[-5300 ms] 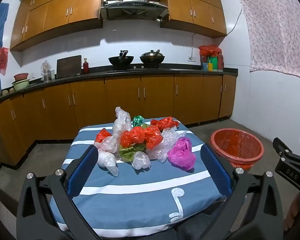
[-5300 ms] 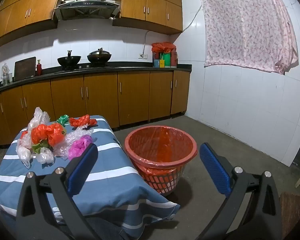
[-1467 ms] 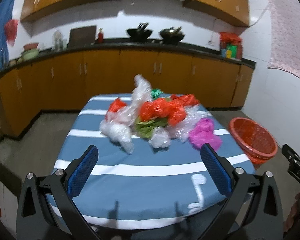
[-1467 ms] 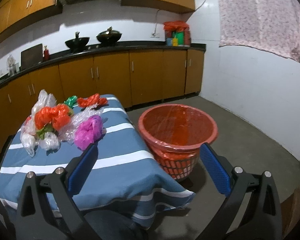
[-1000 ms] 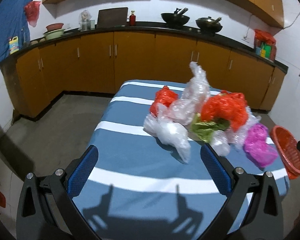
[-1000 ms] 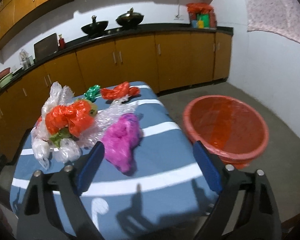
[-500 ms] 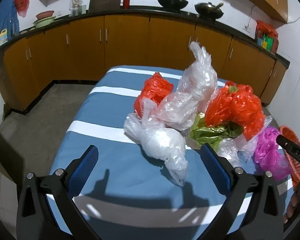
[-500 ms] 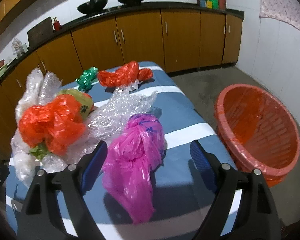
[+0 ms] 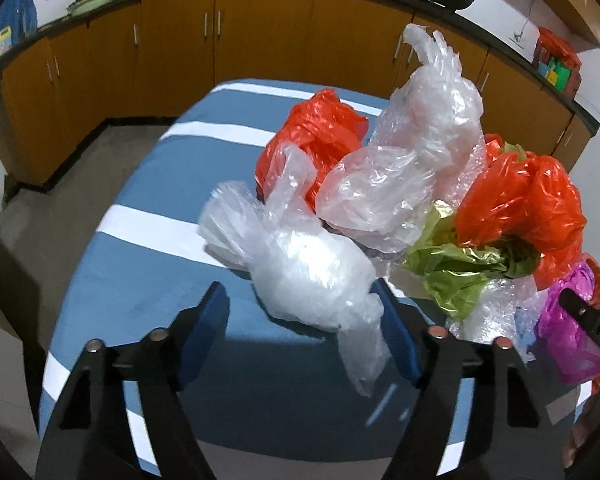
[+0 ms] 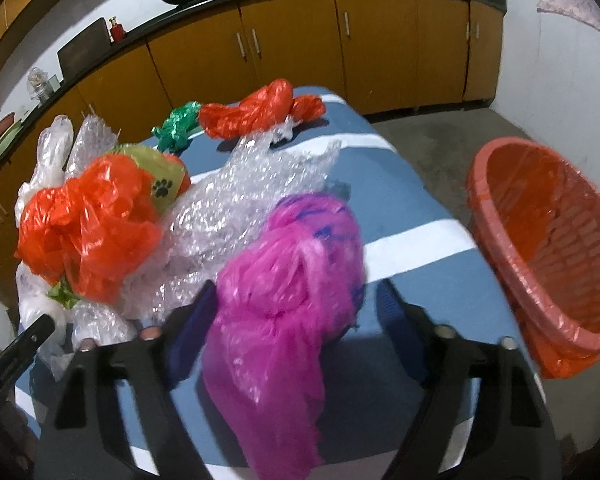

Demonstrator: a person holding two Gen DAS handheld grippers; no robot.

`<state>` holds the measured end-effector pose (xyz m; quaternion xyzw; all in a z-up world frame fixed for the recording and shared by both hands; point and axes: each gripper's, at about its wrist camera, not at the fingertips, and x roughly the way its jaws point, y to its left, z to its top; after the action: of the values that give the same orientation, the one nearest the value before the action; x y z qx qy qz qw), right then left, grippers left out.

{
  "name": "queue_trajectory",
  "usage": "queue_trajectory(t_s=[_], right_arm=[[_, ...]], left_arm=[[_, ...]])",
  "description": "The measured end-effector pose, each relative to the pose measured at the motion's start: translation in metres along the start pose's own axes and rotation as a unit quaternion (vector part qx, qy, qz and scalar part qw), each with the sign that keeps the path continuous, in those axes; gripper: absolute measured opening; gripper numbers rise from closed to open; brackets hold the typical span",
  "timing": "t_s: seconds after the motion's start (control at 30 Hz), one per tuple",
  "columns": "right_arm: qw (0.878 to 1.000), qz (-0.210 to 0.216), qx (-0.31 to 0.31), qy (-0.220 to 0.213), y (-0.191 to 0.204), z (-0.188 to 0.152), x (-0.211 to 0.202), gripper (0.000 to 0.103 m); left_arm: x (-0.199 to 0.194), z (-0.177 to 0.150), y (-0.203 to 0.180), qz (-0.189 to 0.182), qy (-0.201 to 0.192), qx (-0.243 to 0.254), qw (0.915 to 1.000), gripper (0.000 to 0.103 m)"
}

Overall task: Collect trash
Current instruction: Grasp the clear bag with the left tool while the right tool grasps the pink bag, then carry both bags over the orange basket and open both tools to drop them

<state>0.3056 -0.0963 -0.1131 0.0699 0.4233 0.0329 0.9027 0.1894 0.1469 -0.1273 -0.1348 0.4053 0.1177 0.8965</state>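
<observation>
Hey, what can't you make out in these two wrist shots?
- Left wrist: whether the right pad grips the clear bag; the bag covers it.
- Right wrist: whether the pads press the pink bag; motion blur.
- Right wrist: basket bottom; its near rim hides it.

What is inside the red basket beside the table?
The red basket holds only a thin red plastic liner; no trash shows inside. Its bottom is hidden, cut off by the near rim and the right gripper.

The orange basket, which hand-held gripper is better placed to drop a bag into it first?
Probably the right hand-held gripper: the pink bag sits between its fingers and the orange basket stands just beside it, off the table's edge.
</observation>
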Motion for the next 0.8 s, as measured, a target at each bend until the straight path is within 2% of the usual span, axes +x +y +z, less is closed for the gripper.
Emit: queue_trajectory(t_s=[0.1,0.2,0.43,0.8], right_arm=[[1.0,0.009,0.006,0.003,-0.003,-0.003,0.001,0.061],[1.0,0.014,0.009,0.001,-0.005,-0.003,-0.002,0.057],[1.0,0.021,0.016,-0.009,-0.013,-0.005,-0.017,0.056],[0.998,0.032,0.023,-0.045,-0.029,-0.015,-0.061,0.056]], left_arm=[[0.001,-0.001,0.002,-0.01,0.002,0.001,0.9999,0.053],[-0.002,-0.002,0.003,-0.018,-0.002,0.003,0.9998,0.047],[-0.019,-0.004,0.008,-0.034,-0.019,0.01,0.9992,0.043],[-0.067,-0.015,0.01,-0.069,-0.063,0.028,0.9952,0.042]])
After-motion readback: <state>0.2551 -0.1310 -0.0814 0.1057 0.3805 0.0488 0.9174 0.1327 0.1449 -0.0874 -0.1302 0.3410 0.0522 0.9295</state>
